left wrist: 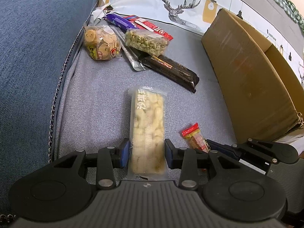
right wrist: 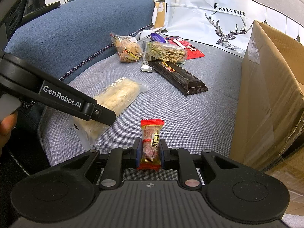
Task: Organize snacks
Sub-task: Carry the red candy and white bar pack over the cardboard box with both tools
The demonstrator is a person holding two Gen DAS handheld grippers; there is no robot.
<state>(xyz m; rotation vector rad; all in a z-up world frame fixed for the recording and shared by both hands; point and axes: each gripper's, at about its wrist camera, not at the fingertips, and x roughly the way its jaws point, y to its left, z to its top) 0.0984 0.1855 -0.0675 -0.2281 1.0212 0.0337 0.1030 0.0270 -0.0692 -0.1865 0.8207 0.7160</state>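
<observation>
Pale rice-crisp bar (left wrist: 147, 131) in clear wrap lies lengthwise on the grey cushion (left wrist: 91, 104), lower centre of left view, near end between the left gripper (left wrist: 146, 153) pads. Pads sit against the wrapper on both sides, jaws partly closed, gripped.

Small red-ended candy pack (right wrist: 151, 144), lower centre of right view, pinched between the right gripper (right wrist: 148, 153) pads, jaws nearly closed on it. In left view the same pack is lower right, just beside the bar.

Cardboard box (right wrist: 266, 87) stands at right edge, flap up; contents not visible from either cam.

Rest of snacks piled upper centre: cookie bag (left wrist: 101, 42), green puffed bar (left wrist: 146, 41), black bar (left wrist: 171, 70), silver sachet (left wrist: 131, 57), red pack (left wrist: 152, 27), purple pack (left wrist: 117, 20). Deer-print cloth (left wrist: 180, 3) behind the pile.
</observation>
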